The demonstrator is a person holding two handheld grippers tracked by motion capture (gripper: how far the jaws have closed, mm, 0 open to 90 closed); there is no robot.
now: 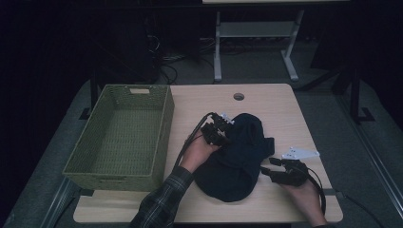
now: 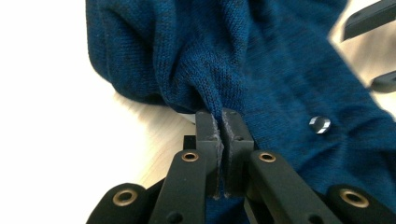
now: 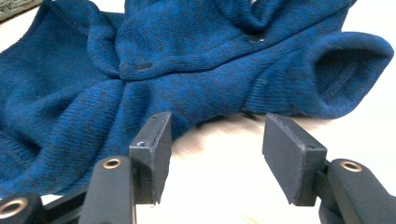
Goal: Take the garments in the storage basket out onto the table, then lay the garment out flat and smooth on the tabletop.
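Near the middle of the wooden table, a dark blue knitted garment in a crumpled heap, just right of the green woven basket along the table's left side. At the heap's upper left edge, left gripper, held by the left hand with its plaid sleeve coming in from the bottom. Left gripper view — jaws pressed together on a pinched fold of the knit, fabric rising straight out of the clamped pads, a small shiny button just beside on the cloth. At the heap's right edge, right gripper low over the table in the right hand. Right gripper view — jaws spread wide apart with bare tabletop between them, left pad close against the garment's hem, cuffed sleeve opening lying just beyond the right pad, nothing gripped
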